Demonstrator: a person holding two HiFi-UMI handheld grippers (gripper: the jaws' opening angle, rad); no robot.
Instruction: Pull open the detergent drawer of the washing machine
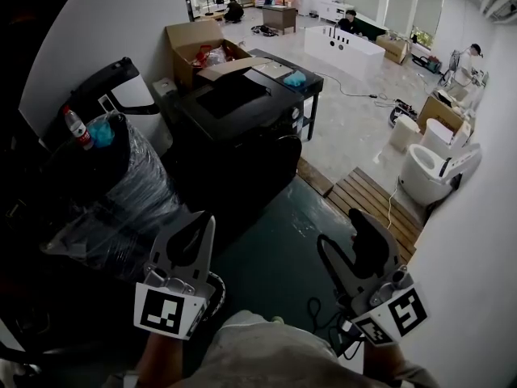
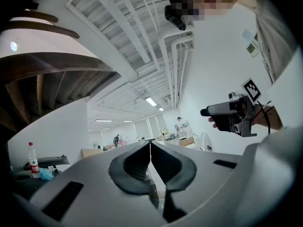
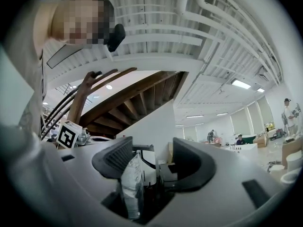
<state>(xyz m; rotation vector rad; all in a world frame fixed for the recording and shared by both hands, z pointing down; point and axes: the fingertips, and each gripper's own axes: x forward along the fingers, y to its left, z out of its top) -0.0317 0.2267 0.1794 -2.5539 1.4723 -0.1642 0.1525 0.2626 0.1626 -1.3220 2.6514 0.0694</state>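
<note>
Washing machine: the dark cabinet (image 1: pixel 242 124) stands in the middle of the head view. It is at about 12 o'clock from the left gripper (image 1: pixel 202 223) and about 10 o'clock from the right gripper (image 1: pixel 343 231). It is well apart from both, with teal floor (image 1: pixel 275 257) between.
Wrapped bundle: a plastic-wrapped load (image 1: pixel 121 184) stands just beside the machine at its 9 o'clock, with a red-capped bottle (image 1: pixel 77 128) on top.
Detergent drawer: it is too dark to pick out. I judge it sits in the top strip of the front, near the pale knob (image 1: pixel 296 113), and nothing juts from that face, so it is probably not yet pulled.
Handling: likely a light, stiff plastic tray on short rails with a smooth, slippery face. The best hold is the finger recess under its front lip, with a straight, level pull, since it may stick and then come free suddenly.
Left gripper: the jaws are closed with the pads meeting in a thin line and nothing between them, so it is no use on the lip as it stands.
Right gripper: the jaws stand apart and grip nothing. Only the distant bundle and machine show through the gap, so this is the one better set for the lip.
</note>
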